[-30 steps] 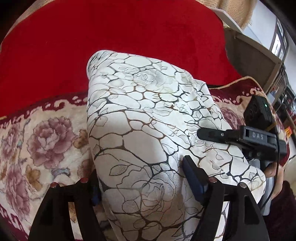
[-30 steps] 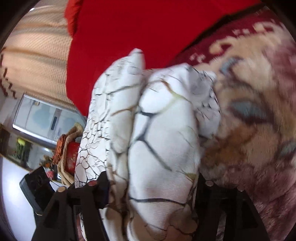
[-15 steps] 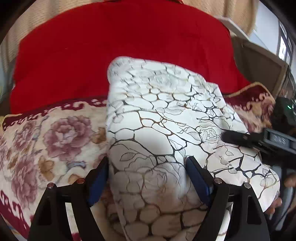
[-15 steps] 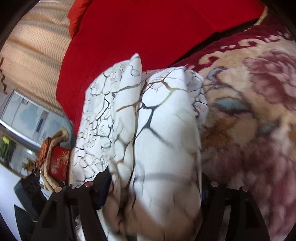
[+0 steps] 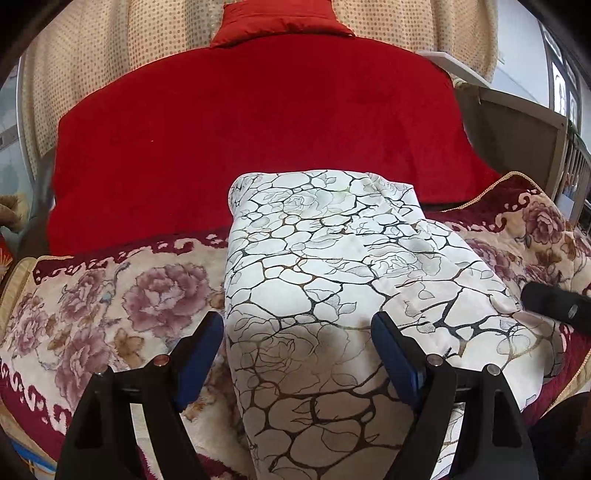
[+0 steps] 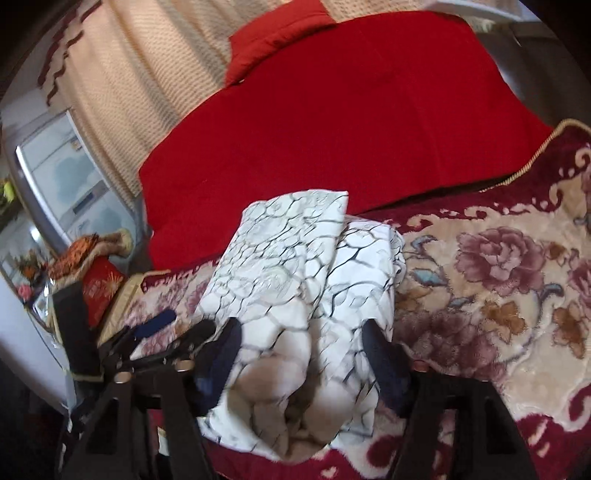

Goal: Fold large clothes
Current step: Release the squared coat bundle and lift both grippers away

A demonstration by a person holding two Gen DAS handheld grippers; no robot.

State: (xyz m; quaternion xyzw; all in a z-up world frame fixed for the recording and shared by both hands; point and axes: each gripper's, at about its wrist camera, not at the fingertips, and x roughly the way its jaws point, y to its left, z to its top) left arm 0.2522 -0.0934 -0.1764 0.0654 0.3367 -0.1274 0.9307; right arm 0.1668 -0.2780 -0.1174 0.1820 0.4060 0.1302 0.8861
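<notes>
A folded white cloth (image 5: 332,280) with a dark crackle-and-rose print lies as a thick bundle on the flowered blanket (image 5: 110,314). My left gripper (image 5: 295,354) straddles its near end with the jaws wide; the right pad touches the fabric and a thin gap shows at the left pad. In the right wrist view the same cloth (image 6: 295,280) bunches up between the pads of my right gripper (image 6: 303,358), whose jaws are closing and press on that raised end. A black finger (image 5: 554,306) of the right gripper shows at the cloth's right side.
A red cover (image 5: 258,129) fills the bed behind the cloth, with a red pillow (image 5: 280,18) and a dotted beige curtain (image 5: 92,55) beyond. To the left of the bed stand a grey appliance (image 6: 55,177) and a cluttered stand (image 6: 88,280).
Both views have pulled back and tilted up, showing more of the bed. The right gripper has risen with the cloth's end bunched in it. A gap has appeared at the left gripper's left pad.
</notes>
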